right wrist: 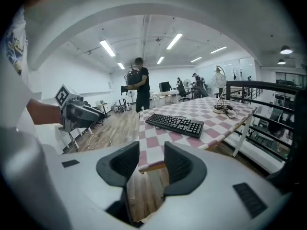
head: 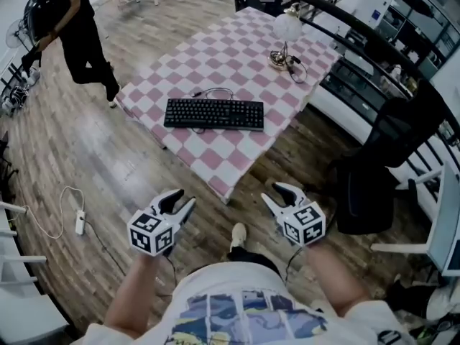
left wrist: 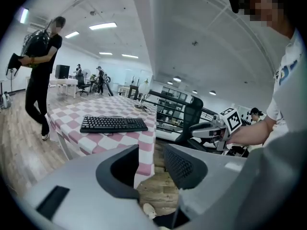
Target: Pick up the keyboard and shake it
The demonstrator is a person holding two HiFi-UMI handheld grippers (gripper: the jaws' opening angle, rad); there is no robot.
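Observation:
A black keyboard [head: 213, 113] lies flat on the pink-and-white checked table [head: 237, 42], near its front corner, with its cable curled behind it. Both grippers hang in front of the person's body, well short of the table and over the wooden floor. My left gripper [head: 181, 198] is open and holds nothing. My right gripper [head: 274, 191] is open too, also with nothing in it. In the left gripper view the keyboard [left wrist: 113, 124] shows beyond the parted jaws. The right gripper view has the keyboard [right wrist: 175, 124] ahead on the cloth.
A white table lamp [head: 286, 31] with a coiled cord stands at the far side of the table. A person in black [head: 79, 27] walks at the far left. A black office chair [head: 374, 178] and a dark railing are on the right. A power strip [head: 80, 223] lies on the floor at left.

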